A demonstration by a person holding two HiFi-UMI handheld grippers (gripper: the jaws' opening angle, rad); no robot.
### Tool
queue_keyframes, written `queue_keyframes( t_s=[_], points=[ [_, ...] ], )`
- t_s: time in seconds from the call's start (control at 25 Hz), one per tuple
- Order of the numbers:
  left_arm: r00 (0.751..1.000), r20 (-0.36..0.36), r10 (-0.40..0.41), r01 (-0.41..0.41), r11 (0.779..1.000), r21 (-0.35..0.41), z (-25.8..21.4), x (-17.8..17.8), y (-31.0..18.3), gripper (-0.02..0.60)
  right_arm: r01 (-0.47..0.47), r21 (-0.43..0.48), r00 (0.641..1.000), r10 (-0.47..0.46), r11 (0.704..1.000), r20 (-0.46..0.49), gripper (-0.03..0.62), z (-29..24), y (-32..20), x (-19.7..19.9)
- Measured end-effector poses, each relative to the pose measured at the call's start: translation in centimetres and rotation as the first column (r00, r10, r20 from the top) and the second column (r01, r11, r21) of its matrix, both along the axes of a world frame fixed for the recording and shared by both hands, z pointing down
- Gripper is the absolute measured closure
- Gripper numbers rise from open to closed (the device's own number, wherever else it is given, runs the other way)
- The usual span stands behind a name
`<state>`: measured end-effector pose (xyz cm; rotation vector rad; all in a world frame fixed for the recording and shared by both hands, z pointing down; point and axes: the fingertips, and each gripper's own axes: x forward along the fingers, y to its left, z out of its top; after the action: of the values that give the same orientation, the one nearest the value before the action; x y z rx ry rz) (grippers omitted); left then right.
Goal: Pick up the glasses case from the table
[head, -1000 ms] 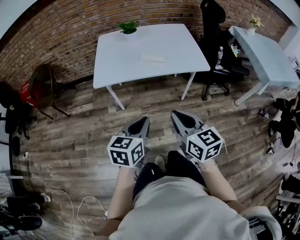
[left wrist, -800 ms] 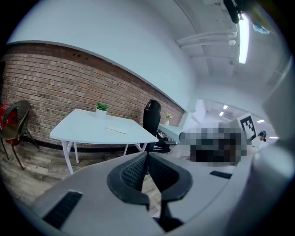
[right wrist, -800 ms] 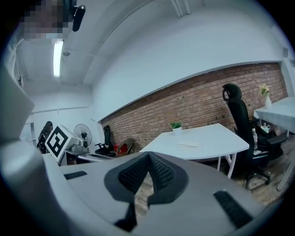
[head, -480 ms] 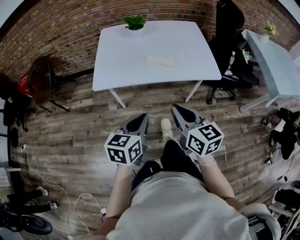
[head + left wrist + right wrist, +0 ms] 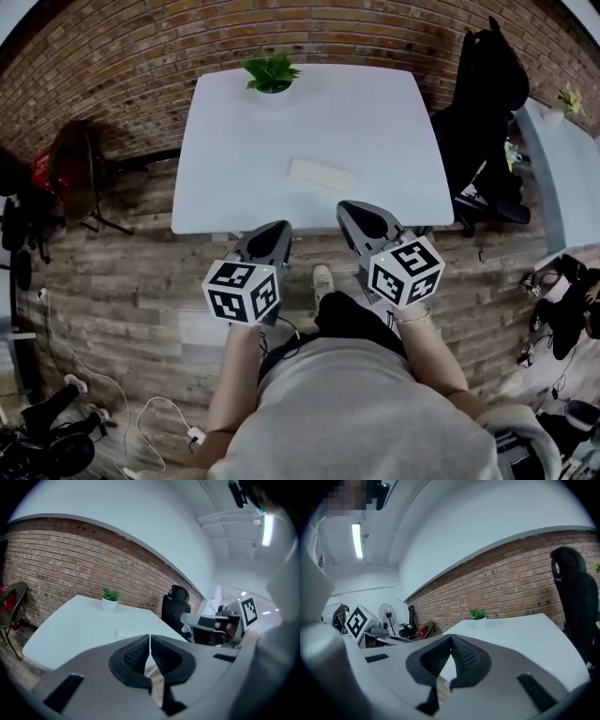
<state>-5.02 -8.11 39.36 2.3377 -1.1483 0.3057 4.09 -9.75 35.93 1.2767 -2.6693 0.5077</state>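
Observation:
A pale, flat, oblong glasses case (image 5: 322, 174) lies on the white table (image 5: 234, 141), a little right of its middle; in the left gripper view the glasses case (image 5: 126, 634) shows just past the jaws. My left gripper (image 5: 277, 228) is shut and empty at the table's near edge, left of the case. My right gripper (image 5: 355, 207) is shut and empty too, its tip over the near edge, just this side of the case. Neither touches the case. The left gripper (image 5: 149, 637) and the right gripper (image 5: 451, 637) show jaws pressed together.
A potted green plant (image 5: 270, 72) stands at the table's far edge by the brick wall. A black office chair (image 5: 489, 103) is at the table's right, with a second white table (image 5: 562, 178) beyond. A dark round chair (image 5: 75, 173) and cables lie at the left on the wooden floor.
The person has walked up to the table: both grippers, shut all along, have come from over the floor to the table's near edge, and the case is much closer.

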Motion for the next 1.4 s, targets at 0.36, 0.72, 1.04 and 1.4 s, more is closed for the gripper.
queue_keyframes(
  t_s=[0.36,0.72,1.04,1.4],
  points=[
    [0.997,0.007,-0.076,0.076,0.997,-0.015,0.3,1.2,-10.9,0.571,0.086,-0.021,0.996,-0.086,0.996,-0.009,0.594,0.6,-11.1,1.3],
    [0.994,0.016,-0.112,0.113,0.993,-0.044,1.3,1.3,-14.6,0.571,0.162,-0.040,0.986,-0.161,0.986,0.036,0.595,1.2,-14.8,1.3],
    [0.996,0.006,-0.086,0.087,0.995,-0.048,1.5,1.8,-15.3,0.571,0.177,-0.049,0.984,-0.176,0.983,0.015,0.595,1.4,-15.3,1.0],
    [0.999,0.000,-0.048,0.048,0.998,-0.052,1.0,0.8,-15.6,0.571,0.149,-0.063,0.989,-0.149,0.987,-0.003,0.595,1.2,-15.2,0.1]
  ],
)
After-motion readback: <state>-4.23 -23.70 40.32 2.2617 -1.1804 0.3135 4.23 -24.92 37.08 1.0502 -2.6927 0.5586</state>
